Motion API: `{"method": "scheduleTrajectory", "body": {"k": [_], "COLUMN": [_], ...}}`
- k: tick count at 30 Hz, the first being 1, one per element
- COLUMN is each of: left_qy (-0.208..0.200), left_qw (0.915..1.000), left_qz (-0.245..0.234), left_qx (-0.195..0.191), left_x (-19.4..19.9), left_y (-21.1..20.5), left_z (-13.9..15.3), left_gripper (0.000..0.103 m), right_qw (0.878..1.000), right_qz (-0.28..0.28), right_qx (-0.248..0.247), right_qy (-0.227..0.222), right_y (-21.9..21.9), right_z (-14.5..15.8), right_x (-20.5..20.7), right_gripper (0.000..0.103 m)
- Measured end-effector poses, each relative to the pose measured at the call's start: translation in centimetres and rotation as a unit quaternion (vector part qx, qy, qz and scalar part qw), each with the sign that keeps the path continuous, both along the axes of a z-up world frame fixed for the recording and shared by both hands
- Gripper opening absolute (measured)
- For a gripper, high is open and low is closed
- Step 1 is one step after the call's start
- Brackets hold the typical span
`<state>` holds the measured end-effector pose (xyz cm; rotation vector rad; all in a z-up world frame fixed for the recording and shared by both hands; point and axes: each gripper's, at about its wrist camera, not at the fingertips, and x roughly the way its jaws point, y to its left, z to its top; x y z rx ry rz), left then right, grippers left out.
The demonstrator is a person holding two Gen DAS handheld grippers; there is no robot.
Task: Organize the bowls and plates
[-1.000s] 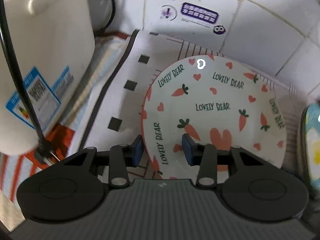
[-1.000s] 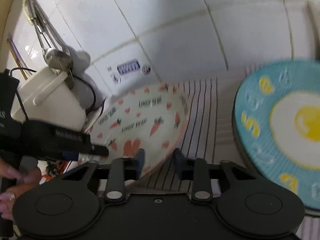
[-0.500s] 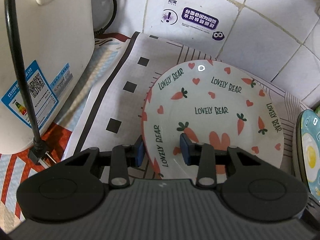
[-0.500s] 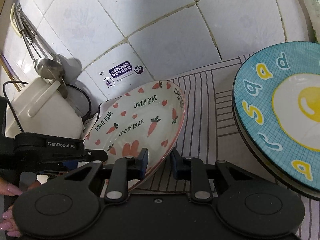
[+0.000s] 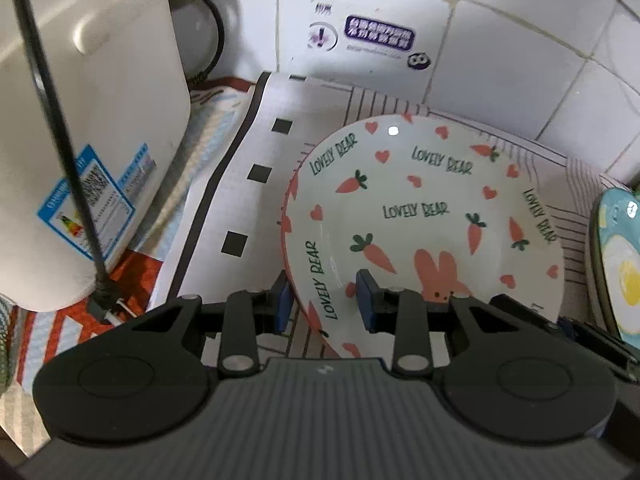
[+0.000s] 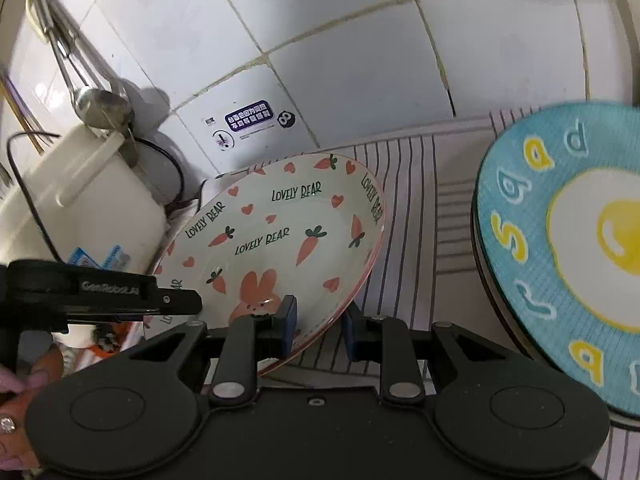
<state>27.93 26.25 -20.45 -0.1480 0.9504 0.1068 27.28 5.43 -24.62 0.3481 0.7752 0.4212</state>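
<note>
Plate, white ceramic with carrots and "Lovely Bear" lettering (image 5: 420,216), sits tilted between your grippers: left gripper (image 5: 324,300) has just been closing across its near-left rim, right gripper (image 6: 318,326) narrowly straddles its near-right rim; blue egg-print plate (image 6: 560,240) waits rightward.

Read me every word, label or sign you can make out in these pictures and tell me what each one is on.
"LOVELY BEAR": printed several times on the carrot-and-rabbit plate.
"GenRobot.AI": on the left claw, slightly blurred.
Yellow and blue letters, including "s", "r", "p": on the blue fried-egg plate; no whole word shows.
Purple wall sticker: characters too blurred to read.
Blue label with a QR code on the white appliance: too small to read.
</note>
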Motion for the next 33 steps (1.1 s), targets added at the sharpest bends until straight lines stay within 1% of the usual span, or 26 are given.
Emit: {"method": "scheduleTrajectory", "body": {"k": [3, 6, 8, 11, 16, 21, 24, 25, 29, 31, 33], "left_qy": [-0.004, -0.012, -0.017, -0.028, -0.054, -0.073, -0.090, -0.094, -0.108, -0.116, -0.115], "left_qw": [1.0000, 0.9996, 0.9994, 0.9992, 0.9979, 0.9961, 0.9940, 0.9935, 0.9910, 0.9897, 0.9897], "left_qz": [-0.009, -0.020, -0.024, -0.026, -0.031, -0.048, -0.061, -0.064, -0.076, -0.081, -0.085], "left_qx": [-0.001, 0.016, 0.018, 0.013, 0.018, 0.001, 0.008, 0.005, -0.020, -0.019, -0.008], "left_x": [-1.0, -2.1, -2.9, -4.3, -6.4, -8.3, -9.7, -10.1, -11.1, -11.4, -11.3], "left_y": [-0.3, -1.0, -1.2, -1.3, -2.1, -3.3, -4.5, -4.9, -5.7, -6.6, -7.7], "left_z": [0.5, 1.1, 1.7, 2.6, 4.7, 7.0, 8.4, 8.9, 10.4, 10.8, 11.1], "left_gripper": [0.032, 0.032, 0.032, 0.032, 0.032, 0.031, 0.031, 0.031, 0.031, 0.031, 0.031], "right_qw": [1.000, 1.000, 0.999, 0.999, 0.999, 0.998, 0.998, 0.997, 0.997, 0.997, 0.997], "right_qz": [0.013, 0.023, 0.027, 0.030, 0.023, 0.010, 0.012, 0.012, 0.012, 0.010, 0.011], "right_qx": [0.001, 0.004, 0.006, 0.005, 0.018, 0.027, 0.022, 0.021, 0.027, 0.023, 0.017], "right_qy": [-0.001, -0.010, -0.020, -0.031, -0.041, -0.060, -0.064, -0.068, -0.075, -0.077, -0.081], "right_y": [-0.5, -0.8, -1.0, -1.3, -2.4, -4.4, -5.5, -5.9, -7.5, -8.2, -8.9], "right_z": [0.1, 0.5, 1.0, 2.3, 4.6, 7.4, 9.1, 9.7, 11.0, 11.5, 11.8], "right_x": [-0.4, -1.3, -1.9, -3.0, -4.6, -6.7, -7.8, -8.1, -8.9, -9.2, -9.6], "right_gripper": [0.029, 0.029, 0.029, 0.029, 0.029, 0.029, 0.029, 0.029, 0.029, 0.029, 0.029]}}
